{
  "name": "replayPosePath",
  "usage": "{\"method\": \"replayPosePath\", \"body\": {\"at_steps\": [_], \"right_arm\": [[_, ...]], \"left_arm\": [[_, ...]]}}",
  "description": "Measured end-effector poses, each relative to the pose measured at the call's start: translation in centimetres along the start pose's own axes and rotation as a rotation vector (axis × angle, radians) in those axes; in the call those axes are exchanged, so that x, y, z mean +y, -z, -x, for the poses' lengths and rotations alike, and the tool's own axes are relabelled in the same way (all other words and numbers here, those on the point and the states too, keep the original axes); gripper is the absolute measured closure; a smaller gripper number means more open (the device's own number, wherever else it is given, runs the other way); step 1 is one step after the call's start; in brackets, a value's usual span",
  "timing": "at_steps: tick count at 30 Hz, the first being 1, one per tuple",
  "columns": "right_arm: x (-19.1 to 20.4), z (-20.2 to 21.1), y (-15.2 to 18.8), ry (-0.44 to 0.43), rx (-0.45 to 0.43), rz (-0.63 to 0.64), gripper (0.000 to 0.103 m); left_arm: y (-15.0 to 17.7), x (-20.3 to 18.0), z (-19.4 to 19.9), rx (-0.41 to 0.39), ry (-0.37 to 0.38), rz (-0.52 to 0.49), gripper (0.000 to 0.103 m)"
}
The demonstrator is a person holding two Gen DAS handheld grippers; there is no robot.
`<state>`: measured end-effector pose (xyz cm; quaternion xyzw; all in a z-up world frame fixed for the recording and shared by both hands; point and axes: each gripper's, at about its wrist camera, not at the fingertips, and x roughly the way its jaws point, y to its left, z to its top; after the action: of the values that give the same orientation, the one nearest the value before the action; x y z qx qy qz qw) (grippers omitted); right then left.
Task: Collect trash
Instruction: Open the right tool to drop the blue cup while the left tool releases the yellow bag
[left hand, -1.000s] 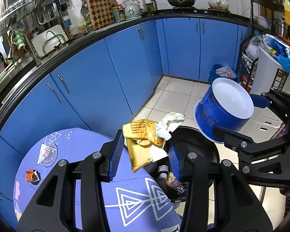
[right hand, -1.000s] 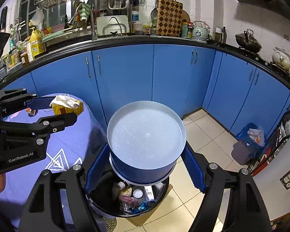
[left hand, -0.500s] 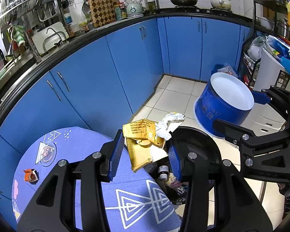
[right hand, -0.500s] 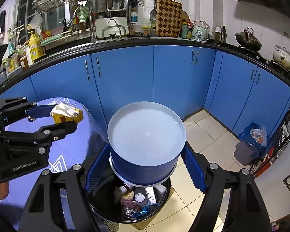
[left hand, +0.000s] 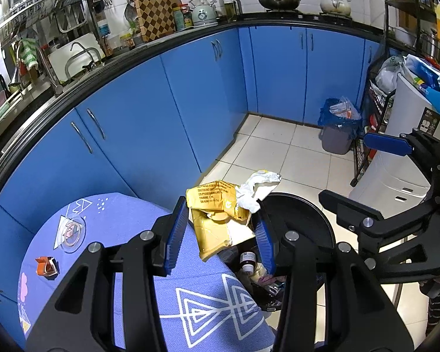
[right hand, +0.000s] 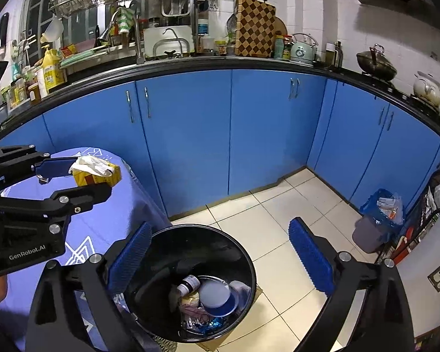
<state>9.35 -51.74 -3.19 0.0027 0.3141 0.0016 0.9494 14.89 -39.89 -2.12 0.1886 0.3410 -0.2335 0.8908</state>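
Observation:
My left gripper is shut on a crumpled yellow wrapper with a white tissue on top, held over the table edge beside the black trash bin. In the right wrist view the wrapper shows at the left. My right gripper is open and empty above the bin. The blue paper cup lies inside the bin among other trash, next to a small bottle.
A round table with a purple patterned cloth holds an orange scrap and a clear lid. Blue cabinets curve behind. A small grey bin with a blue bag and a rack stand at the right.
My right gripper opened and the blue cup dropped into the black bin. My left gripper kept its hold on the wrapper and barely moved.

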Motion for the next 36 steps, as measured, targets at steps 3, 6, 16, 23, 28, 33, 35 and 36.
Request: {"method": "replayPosePath", "body": {"at_steps": [3, 6, 16, 23, 28, 33, 35, 36], "right_arm": [[-0.3, 0.3, 0.2, 0.009, -0.003, -0.002, 0.011], [-0.6, 0.4, 0.4, 0.012, -0.004, -0.005, 0.011], [-0.9, 0.1, 0.8, 0.027, 0.004, -0.006, 0.011], [-1.5, -0.2, 0.9, 0.036, 0.011, -0.011, 0.011], [-2.0, -0.2, 1.2, 0.049, 0.014, -0.019, 0.011], [-2.5, -0.6, 1.2, 0.060, 0.022, -0.027, 0.011], [-2.5, -0.8, 1.3, 0.059, 0.026, -0.029, 0.011], [-2.4, -0.8, 1.3, 0.058, 0.028, -0.030, 0.011]], "left_arm": [[0.0, -0.1, -0.1, 0.001, 0.004, -0.002, 0.058], [-0.1, -0.4, -0.1, 0.001, 0.007, -0.005, 0.058], [-0.7, -1.3, -0.3, -0.001, 0.017, -0.020, 0.058], [-1.4, -2.0, -0.9, -0.007, 0.030, -0.039, 0.055], [-2.5, -3.0, -1.4, -0.031, 0.024, -0.086, 0.049], [-3.4, -2.8, -1.9, -0.054, 0.006, -0.063, 0.005], [-3.5, -2.7, -2.1, -0.054, -0.003, -0.060, 0.005], [-3.5, -2.5, -2.3, -0.046, -0.005, -0.057, 0.005]]}}
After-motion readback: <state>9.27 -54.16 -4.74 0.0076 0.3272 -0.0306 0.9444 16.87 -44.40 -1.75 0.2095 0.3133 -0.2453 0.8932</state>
